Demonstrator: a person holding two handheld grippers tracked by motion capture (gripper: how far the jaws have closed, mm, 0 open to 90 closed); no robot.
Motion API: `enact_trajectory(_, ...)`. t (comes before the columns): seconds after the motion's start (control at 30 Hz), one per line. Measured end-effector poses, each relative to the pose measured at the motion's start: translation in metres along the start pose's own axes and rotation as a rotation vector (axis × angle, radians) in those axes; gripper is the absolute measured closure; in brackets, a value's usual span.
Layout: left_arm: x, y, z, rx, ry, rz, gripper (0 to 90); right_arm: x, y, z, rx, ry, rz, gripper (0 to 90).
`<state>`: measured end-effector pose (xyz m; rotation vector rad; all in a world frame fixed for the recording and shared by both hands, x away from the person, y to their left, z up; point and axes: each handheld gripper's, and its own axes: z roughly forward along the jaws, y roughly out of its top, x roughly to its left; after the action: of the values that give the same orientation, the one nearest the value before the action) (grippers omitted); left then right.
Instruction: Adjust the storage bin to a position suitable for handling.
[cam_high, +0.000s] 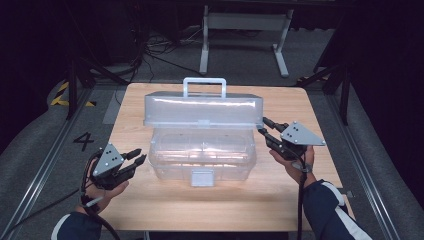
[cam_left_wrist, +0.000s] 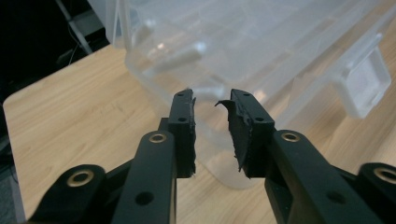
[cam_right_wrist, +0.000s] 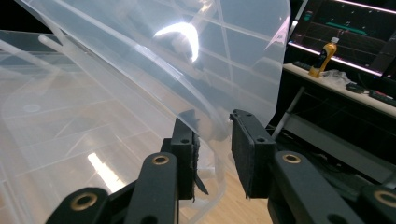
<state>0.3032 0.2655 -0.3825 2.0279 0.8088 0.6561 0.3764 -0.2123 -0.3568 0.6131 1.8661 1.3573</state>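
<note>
Wood table (cam_high: 300, 200): clear box (cam_high: 202, 160) lid edge between R gripper (cam_high: 263, 127) jaws; L gripper (cam_high: 138, 157) slightly open, empty.

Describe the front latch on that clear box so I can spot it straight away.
Start from the wooden table and find the clear plastic toolbox in its middle, its lid raised with a handle on top. Go to the box's front wall, on the person's side, low and centred: the latch is a small, square, frosted flap, cloudier than the see-through walls around it.
</note>
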Motion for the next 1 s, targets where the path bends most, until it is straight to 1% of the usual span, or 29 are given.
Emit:
enact_trajectory(0.07,-0.001,-0.006,0.002,0.019,0.001,-0.009,66.4,-0.001,0.002,0.002,-0.007,-0.014,-0.005,72.1)
enact_trajectory(0.13,-0.001,-0.011,0.003,0.039,-0.001,-0.008,63.2,-0.001,0.003,0.003,-0.006,-0.023,-0.002,72.5)
enact_trajectory(0.2,-0.001,-0.018,0.005,0.063,-0.013,-0.017,59.1,-0.001,0.005,0.004,-0.008,-0.036,0.000,72.8)
enact_trajectory(0.23,-0.002,-0.021,0.006,0.066,-0.025,-0.021,56.7,-0.001,0.006,0.005,-0.013,-0.044,-0.003,72.8)
enact_trajectory(0.27,-0.002,-0.021,0.006,0.066,-0.025,-0.021,54.2,-0.002,0.006,0.006,-0.012,-0.046,0.002,72.7)
enact_trajectory(0.3,-0.001,-0.027,0.008,0.078,-0.033,-0.026,54.2,-0.002,0.006,0.006,-0.012,-0.046,0.002,72.7)
enact_trajectory(0.33,-0.002,-0.031,0.010,0.096,-0.036,-0.039,50.1,-0.003,0.008,0.008,-0.016,-0.051,0.007,72.6)
enact_trajectory(0.4,-0.001,-0.039,0.014,0.134,-0.041,-0.040,44.4,-0.005,0.009,0.010,-0.017,-0.053,0.015,72.5)
enact_trajectory(0.43,-0.001,-0.042,0.015,0.147,-0.039,-0.037,42.1,-0.005,0.010,0.010,-0.017,-0.056,0.018,72.5)
enact_trajectory(0.47,0.000,-0.047,0.017,0.169,-0.047,-0.045,39.4,-0.006,0.010,0.011,-0.015,-0.056,0.016,72.5)
enact_trajectory(0.5,0.001,-0.051,0.018,0.181,-0.053,-0.055,37.2,-0.006,0.011,0.012,-0.018,-0.065,0.019,72.6)
enact_trajectory(0.53,0.002,-0.055,0.020,0.194,-0.063,-0.054,35.7,-0.007,0.013,0.013,-0.020,-0.068,0.023,72.6)
enact_trajectory(0.57,0.002,-0.059,0.022,0.214,-0.062,-0.065,33.5,-0.008,0.014,0.014,-0.019,-0.068,0.027,72.6)
enact_trajectory(0.6,0.002,-0.063,0.023,0.220,-0.065,-0.080,32.2,-0.009,0.015,0.015,-0.018,-0.069,0.028,72.8)
enact_trajectory(0.67,0.002,-0.069,0.025,0.241,-0.073,-0.092,29.7,-0.011,0.017,0.017,-0.017,-0.073,0.034,73.2)
enact_trajectory(0.7,0.002,-0.072,0.026,0.250,-0.069,-0.094,28.7,-0.012,0.018,0.018,-0.016,-0.076,0.037,73.5)
enact_trajectory(0.73,0.003,-0.074,0.027,0.267,-0.065,-0.088,27.8,-0.013,0.019,0.019,-0.017,-0.079,0.035,73.9)
enact_trajectory(0.77,0.003,-0.078,0.029,0.284,-0.059,-0.095,26.9,-0.014,0.020,0.021,-0.018,-0.085,0.035,74.3)
enact_trajectory(0.87,0.004,-0.081,0.030,0.296,-0.059,-0.100,26.3,-0.016,0.021,0.023,-0.023,-0.087,0.041,74.8)
enact_trajectory(0.9,0.005,-0.084,0.032,0.297,-0.059,-0.118,25.9,-0.018,0.021,0.025,-0.030,-0.085,0.052,75.4)
enact_trajectory(0.97,0.005,-0.085,0.033,0.300,-0.063,-0.126,25.9,-0.019,0.021,0.025,-0.030,-0.089,0.051,75.8)
enact_trajectory(1.0,0.005,-0.086,0.035,0.313,-0.066,-0.135,25.8,-0.019,0.022,0.026,-0.028,-0.090,0.051,76.0)
